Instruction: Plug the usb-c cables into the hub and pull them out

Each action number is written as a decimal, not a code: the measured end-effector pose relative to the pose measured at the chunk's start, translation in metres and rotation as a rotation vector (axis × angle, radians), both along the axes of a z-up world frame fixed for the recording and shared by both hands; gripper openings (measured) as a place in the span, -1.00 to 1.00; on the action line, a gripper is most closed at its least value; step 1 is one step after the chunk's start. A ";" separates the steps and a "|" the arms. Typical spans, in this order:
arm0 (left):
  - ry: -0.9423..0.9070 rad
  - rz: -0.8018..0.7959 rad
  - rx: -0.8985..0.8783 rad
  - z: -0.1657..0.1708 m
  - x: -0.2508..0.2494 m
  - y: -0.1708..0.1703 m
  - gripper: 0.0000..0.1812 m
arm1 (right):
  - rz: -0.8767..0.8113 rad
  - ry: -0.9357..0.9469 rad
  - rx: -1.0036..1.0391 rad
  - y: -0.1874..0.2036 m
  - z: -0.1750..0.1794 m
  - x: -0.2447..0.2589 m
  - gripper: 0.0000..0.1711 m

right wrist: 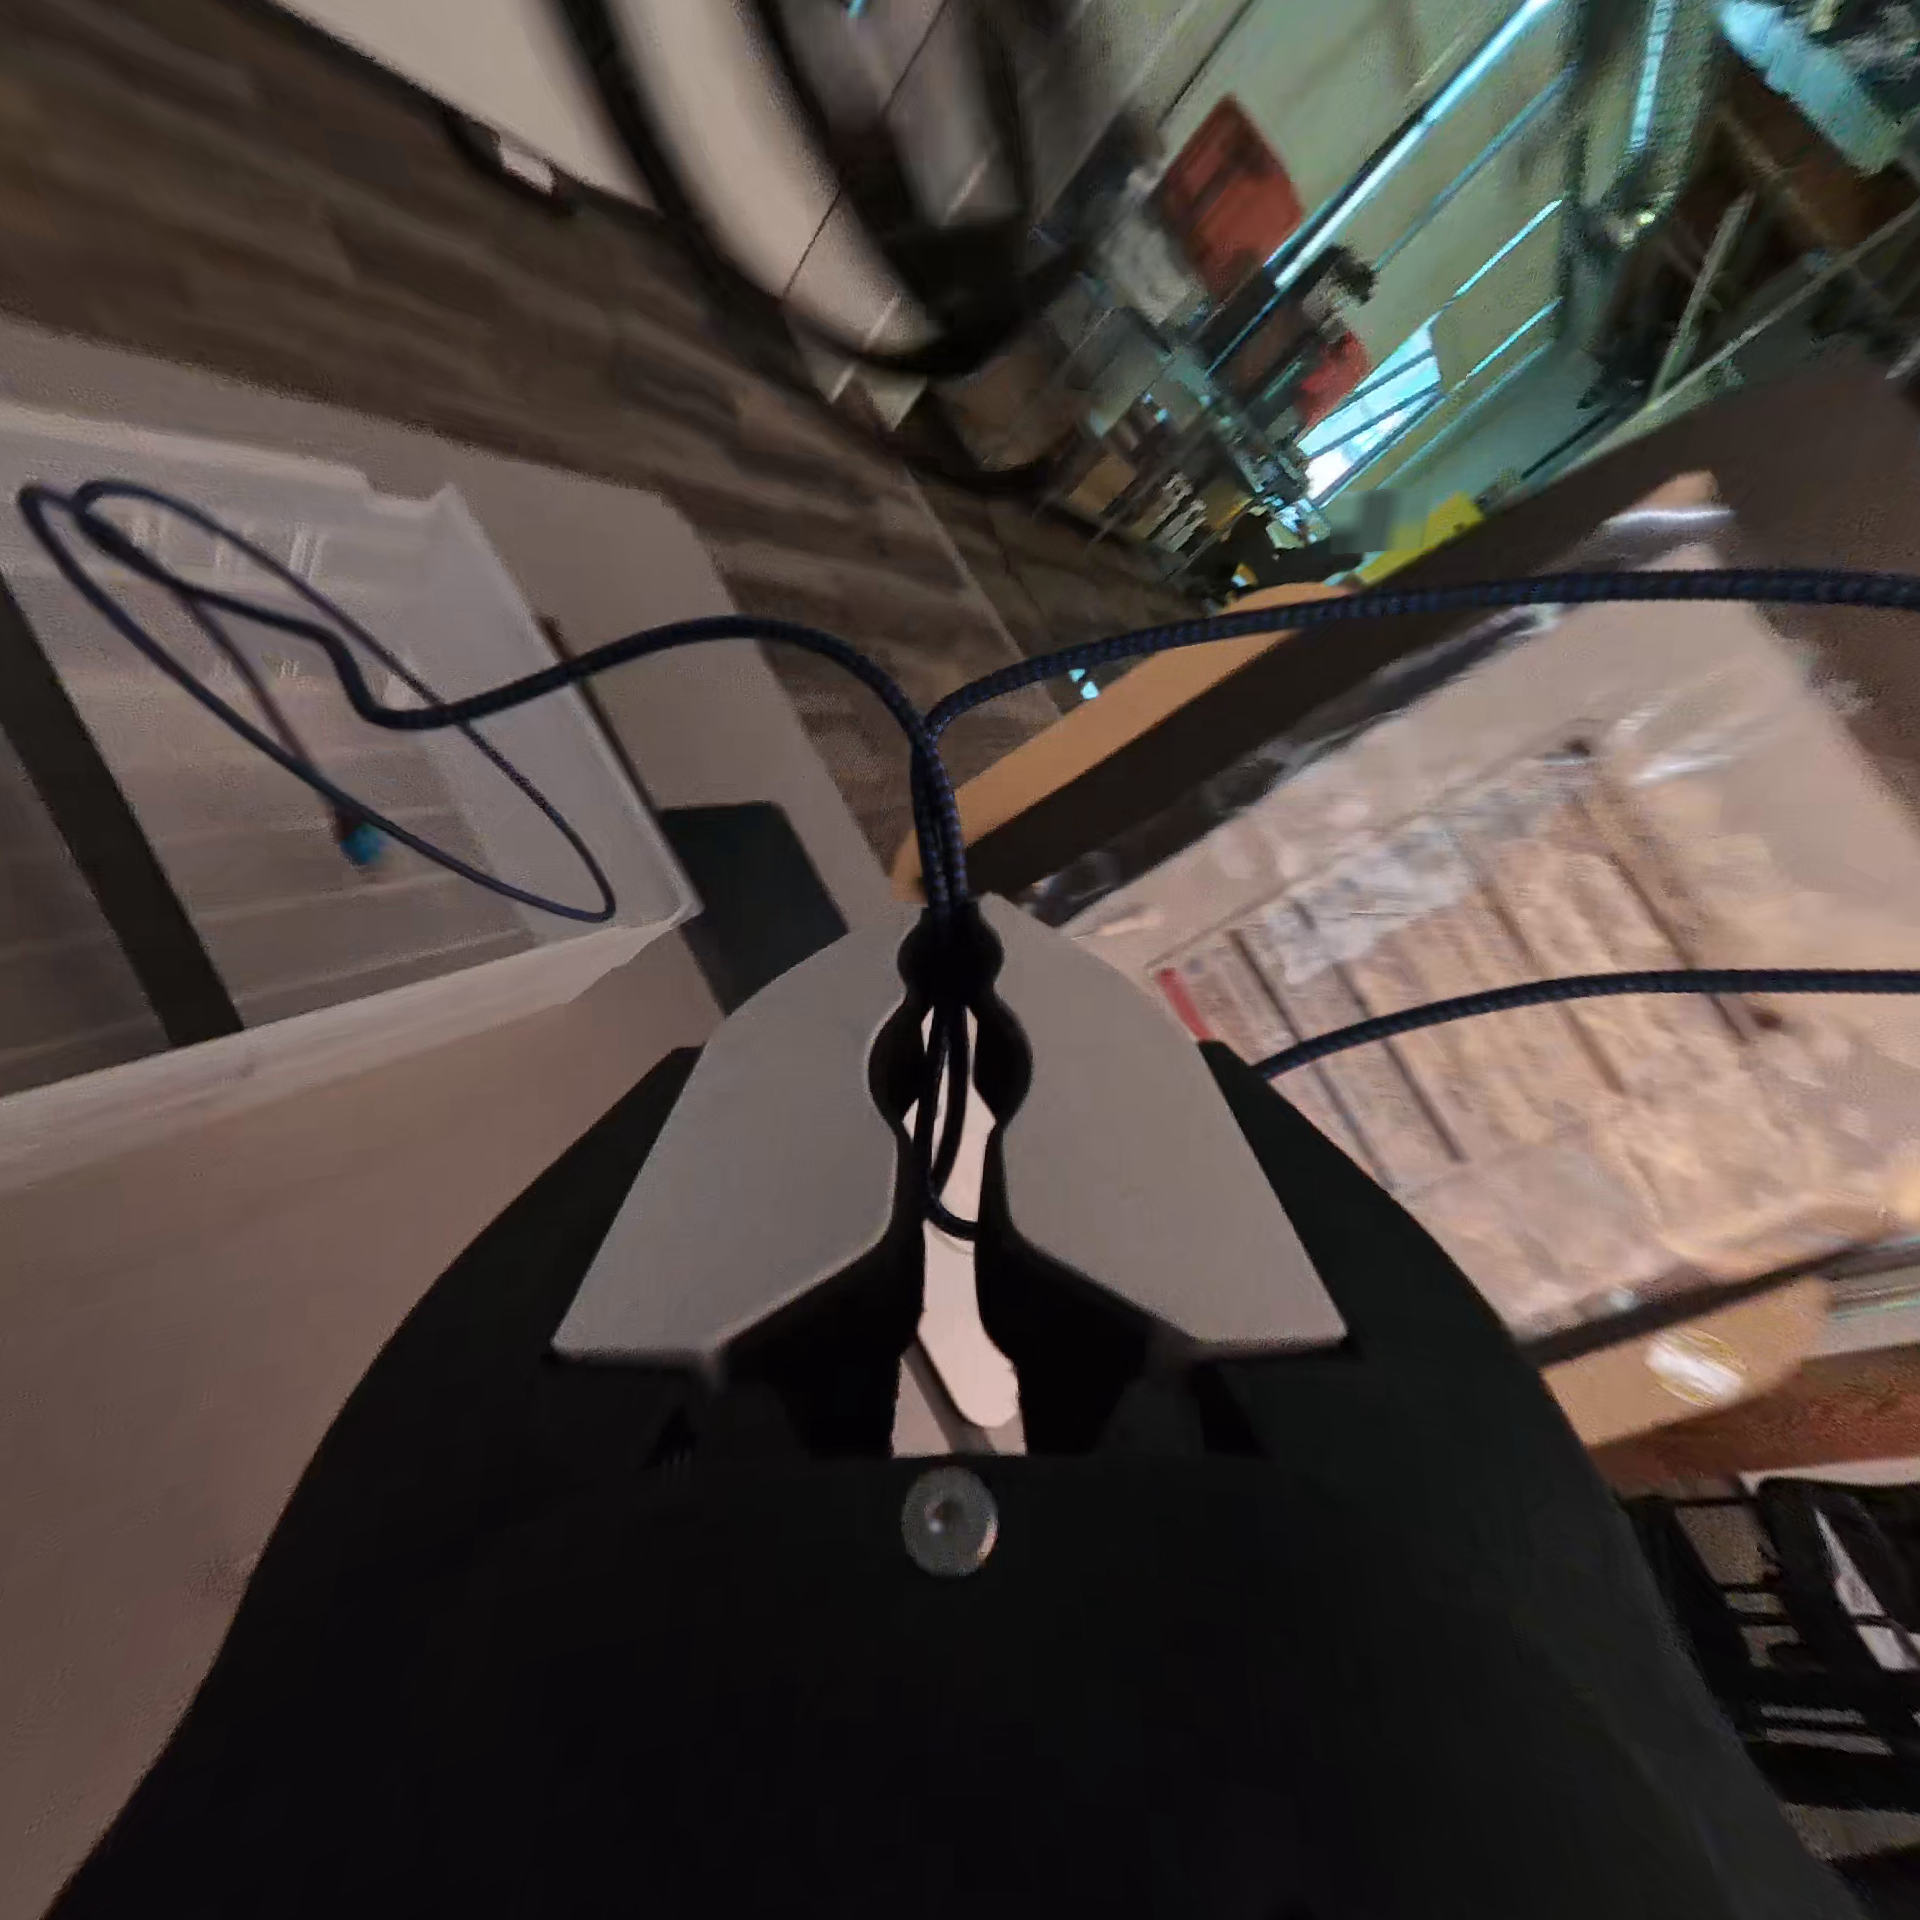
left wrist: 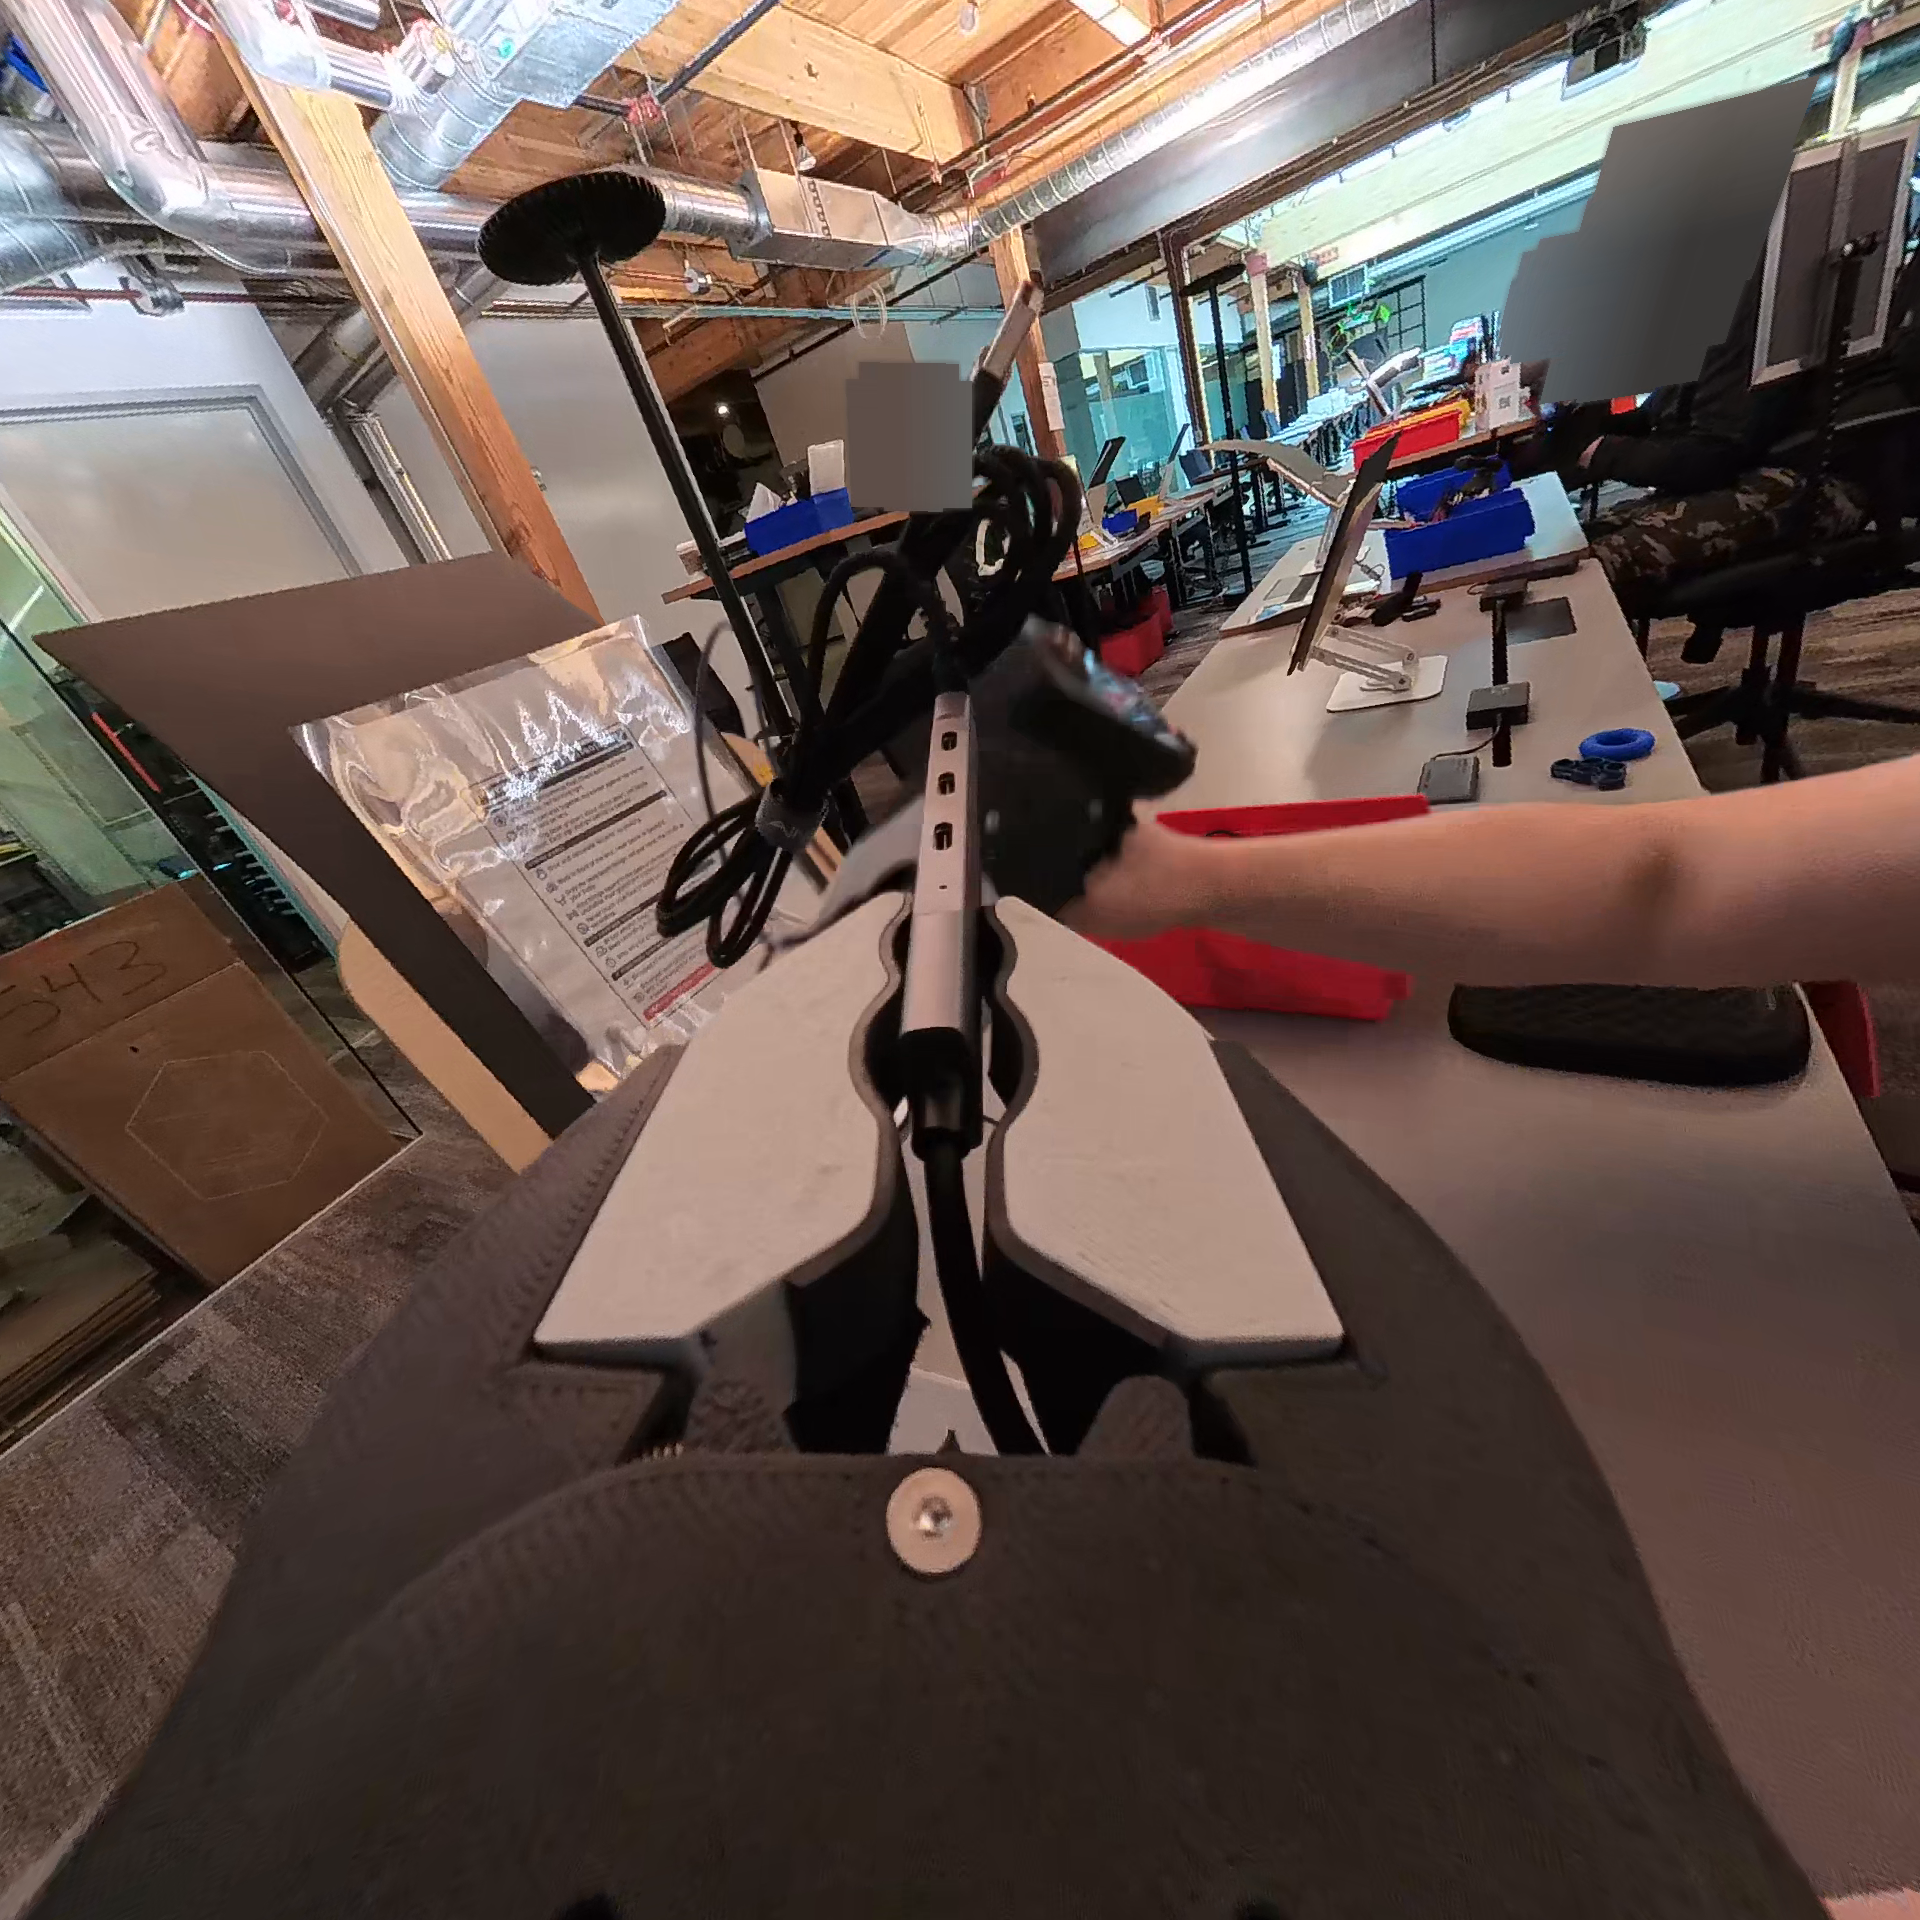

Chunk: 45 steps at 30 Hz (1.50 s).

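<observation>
- Bench (left wrist: pixel 1558 1247), lower right of the left wrist view: no support here for either task thing, both being held up in the air. Any slip likely ends in a drop onto it or past its edge.
- Right gripper (right wrist: pixel 951 920), centre of the right wrist view: clenched on several bunched strands of the dark blue braided usb-c cable (right wrist: pixel 1351 608), not on a connector. No control over the plug's aim from such a hold. Needs a re-grasp, with a risk of losing the strands in the process.
- Left gripper (left wrist: pixel 940 925), centre of the left wrist view: clenched on the hub (left wrist: pixel 951 831), pinching only its near end.
- Black cable bundle (left wrist: pixel 748 852), centre left, hanging just beside the hub: apt to snag on an incoming plug or to screen the ports from sight.
- Hub itself: standing on edge, mostly jutting past the fingertips toward the upper centre. Liable to pivot or slide back under the push of a plug, and to be dragged forward on the pull-out.
- Ports (left wrist: pixel 943 790) along its upper edge: small and seen at a slant, so easy to miss or to enter crooked, scraping the shell.
- Blue-tipped plug (right wrist: pixel 361 847), left of the frame: dangling well apart from the gripper over a clear bin (right wrist: pixel 436 520). Free to swing and catch on the rim.
</observation>
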<state>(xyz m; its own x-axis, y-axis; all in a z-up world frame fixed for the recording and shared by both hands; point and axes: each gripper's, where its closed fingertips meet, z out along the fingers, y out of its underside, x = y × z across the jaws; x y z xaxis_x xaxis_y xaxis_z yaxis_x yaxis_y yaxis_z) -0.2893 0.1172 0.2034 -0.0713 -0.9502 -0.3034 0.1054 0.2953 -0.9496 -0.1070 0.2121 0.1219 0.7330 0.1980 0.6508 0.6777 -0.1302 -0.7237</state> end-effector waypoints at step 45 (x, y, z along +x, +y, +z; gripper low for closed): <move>0.061 -0.121 0.008 -0.004 0.025 -0.027 -0.91 | -0.171 0.398 -1.312 -0.345 -0.228 0.076 -0.24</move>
